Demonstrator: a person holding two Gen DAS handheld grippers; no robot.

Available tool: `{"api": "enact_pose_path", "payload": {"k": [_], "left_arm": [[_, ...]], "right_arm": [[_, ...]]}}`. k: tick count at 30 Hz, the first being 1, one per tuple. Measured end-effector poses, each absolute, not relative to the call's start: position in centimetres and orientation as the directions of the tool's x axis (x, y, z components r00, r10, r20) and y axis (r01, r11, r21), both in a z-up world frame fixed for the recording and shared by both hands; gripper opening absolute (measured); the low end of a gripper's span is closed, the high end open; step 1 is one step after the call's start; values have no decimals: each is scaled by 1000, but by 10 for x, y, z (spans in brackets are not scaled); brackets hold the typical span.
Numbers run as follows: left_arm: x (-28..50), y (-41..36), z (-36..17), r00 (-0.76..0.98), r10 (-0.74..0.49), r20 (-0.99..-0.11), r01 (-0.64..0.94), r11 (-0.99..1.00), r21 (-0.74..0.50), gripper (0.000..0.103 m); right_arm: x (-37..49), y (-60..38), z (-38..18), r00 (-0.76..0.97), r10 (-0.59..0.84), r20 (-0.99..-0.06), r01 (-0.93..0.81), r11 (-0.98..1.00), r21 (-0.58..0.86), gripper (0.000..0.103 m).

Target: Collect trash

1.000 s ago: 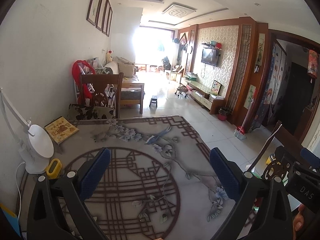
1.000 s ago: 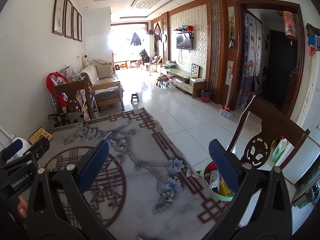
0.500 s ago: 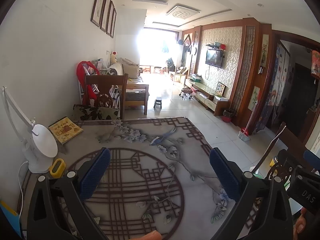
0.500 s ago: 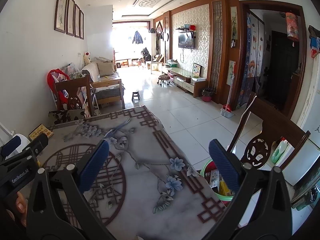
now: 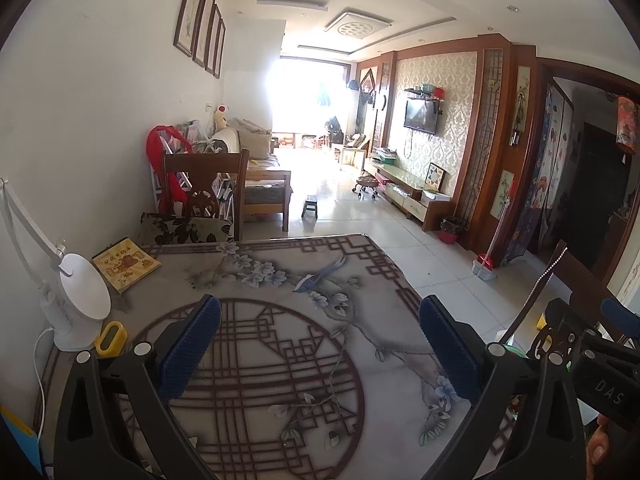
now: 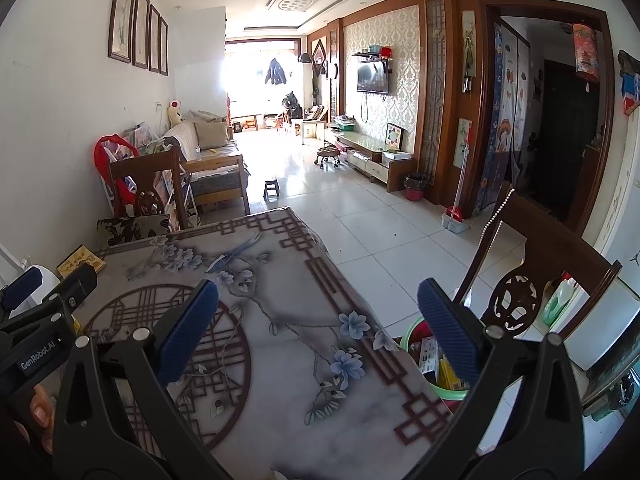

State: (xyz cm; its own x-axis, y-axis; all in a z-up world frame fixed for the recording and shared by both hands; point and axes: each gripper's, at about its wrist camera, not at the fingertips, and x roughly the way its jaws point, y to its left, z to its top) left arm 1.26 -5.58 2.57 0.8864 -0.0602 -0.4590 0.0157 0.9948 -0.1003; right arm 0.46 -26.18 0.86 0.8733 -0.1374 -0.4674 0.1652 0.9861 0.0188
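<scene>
My left gripper (image 5: pixel 320 344) is spread wide with nothing between its blue pads, over the patterned table (image 5: pixel 280 280). My right gripper (image 6: pixel 318 320) is likewise spread and bare — the green bin (image 6: pixel 416 334) of trash sits lower right, just beside the table edge.

"GenRobot.AI" on left gripper (image 6: pixel 48 316), "DAS" on right gripper (image 5: pixel 600 360)

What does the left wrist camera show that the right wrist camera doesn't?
Only the left wrist view: the yellow timer-like gadget beside the white desk lamp's base. Only the right wrist view: the green bin of packaging beside the table, and a green bottle. Both: the patterned table, yellow booklet, and open, empty tongs.
</scene>
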Motion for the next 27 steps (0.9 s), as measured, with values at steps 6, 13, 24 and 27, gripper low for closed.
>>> {"api": "enact_pose_path", "payload": {"k": [6, 13, 24, 27], "left_arm": [[14, -56, 25, 885, -59, -461, 15, 995, -99, 95], [21, -51, 15, 874, -51, -483, 6, 996, -95, 95], [48, -15, -20, 830, 16, -558, -93, 990, -109, 95], [65, 13, -49, 780, 62, -623, -160, 982, -103, 95]], "right_arm": [[5, -262, 5, 871, -136, -473, 165, 986, 19, 98], [7, -262, -8, 858, -127, -497, 158, 987, 20, 98], [43, -245, -26, 819, -76, -569, 103, 995, 14, 98], [61, -237, -43, 786, -24, -618, 62, 997, 40, 99]]}}
